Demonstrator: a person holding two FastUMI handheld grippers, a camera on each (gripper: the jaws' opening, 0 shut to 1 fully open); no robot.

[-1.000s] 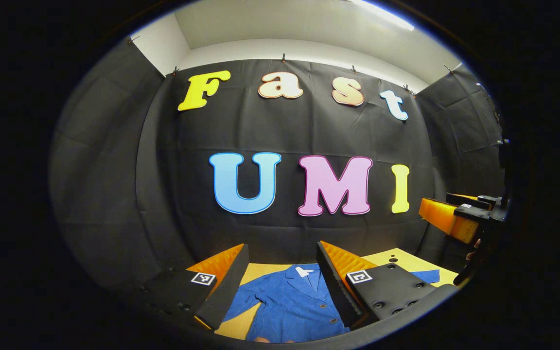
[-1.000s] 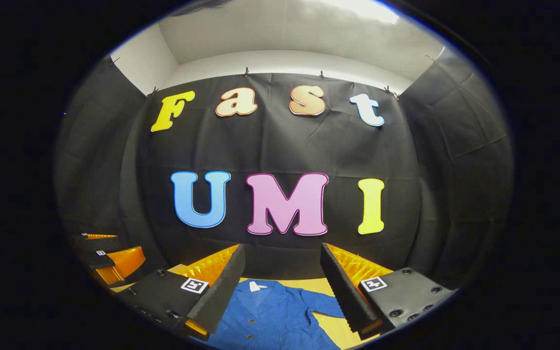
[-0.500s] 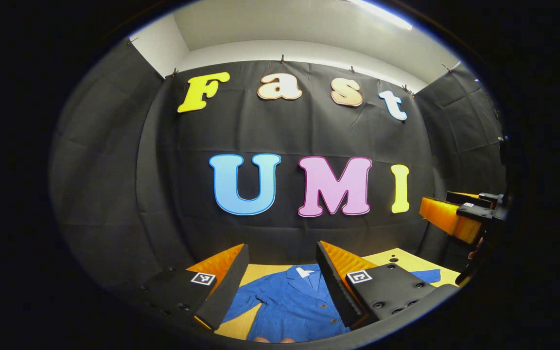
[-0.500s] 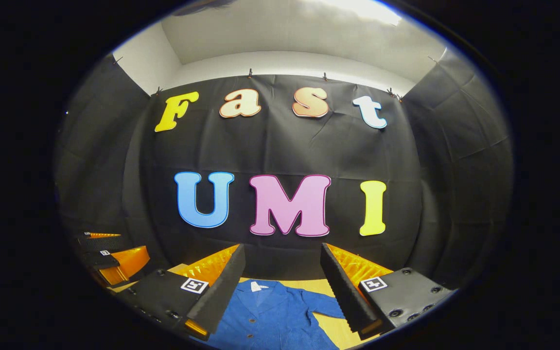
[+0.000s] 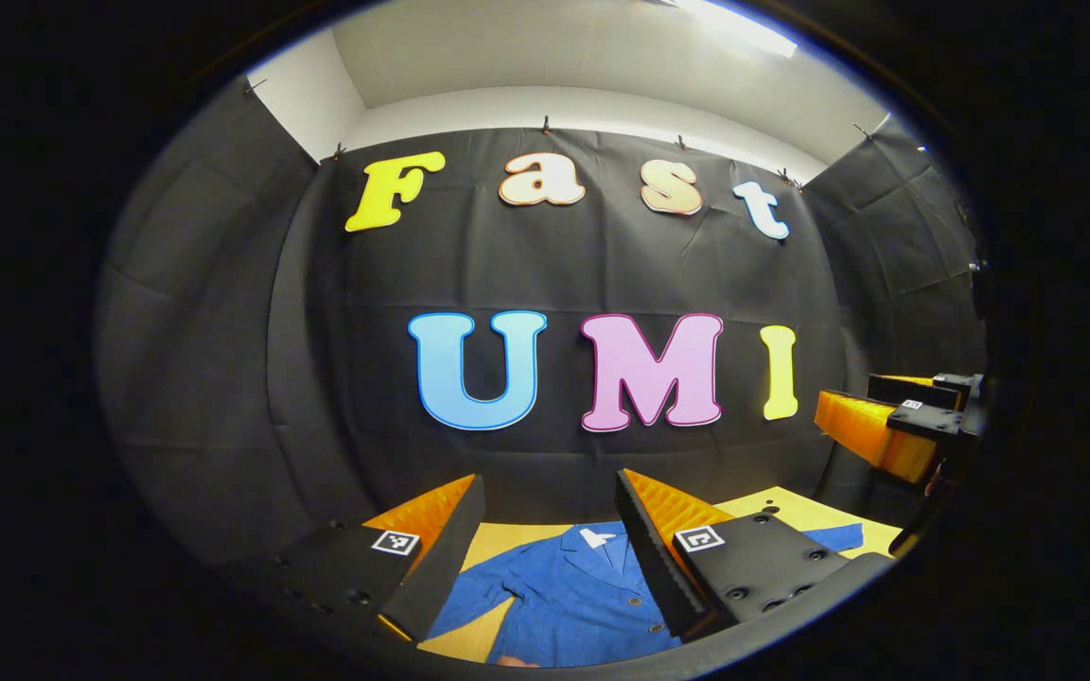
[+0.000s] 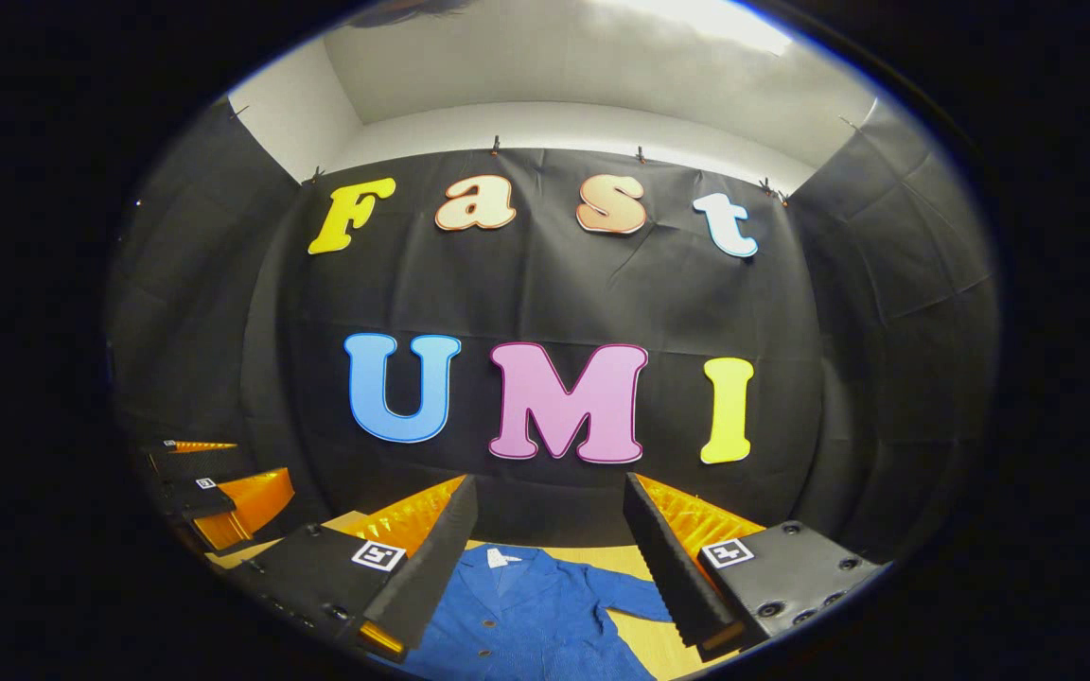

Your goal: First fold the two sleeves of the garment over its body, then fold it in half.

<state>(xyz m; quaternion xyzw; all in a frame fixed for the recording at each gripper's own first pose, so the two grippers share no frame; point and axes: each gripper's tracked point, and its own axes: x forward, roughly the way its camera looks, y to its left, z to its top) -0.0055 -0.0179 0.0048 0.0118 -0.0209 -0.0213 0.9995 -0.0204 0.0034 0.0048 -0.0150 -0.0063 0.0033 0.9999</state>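
- Left gripper (image 5: 550,530): the two fingers stand well apart at the bottom of the left gripper view, with nothing between them. The tool is held above the table and touches no cloth.
- Right gripper (image 6: 550,534): its fingers are likewise spread wide in the right gripper view and grip nothing. This same tool also appears at the far right edge of the left gripper view (image 5: 886,430), held in the air, well clear of the table.
- Left gripper, second sighting: it appears at the lower left edge of the right gripper view (image 6: 219,487), raised off the table.
- Blue button-front garment with a collar (image 5: 569,596): it lies flat, front side up, on the yellow tabletop (image 5: 498,544). It is seen below and between the fingers of each tool (image 6: 526,610).
- Orientation: the collar, with a small white tag (image 5: 594,537), points away from the viewer toward the back wall. The hem end lies nearest and is cut off by the lower edge of both views. The long axis runs near to far.
- Sleeves: one sleeve (image 5: 469,596) angles outward to the left, and the other (image 6: 635,596) extends to the right. Neither lies over the body.
- Buttons: a row of dark buttons (image 5: 635,598) runs down the front.
- Black cloth wall (image 5: 223,378): it stands behind the table's far edge.
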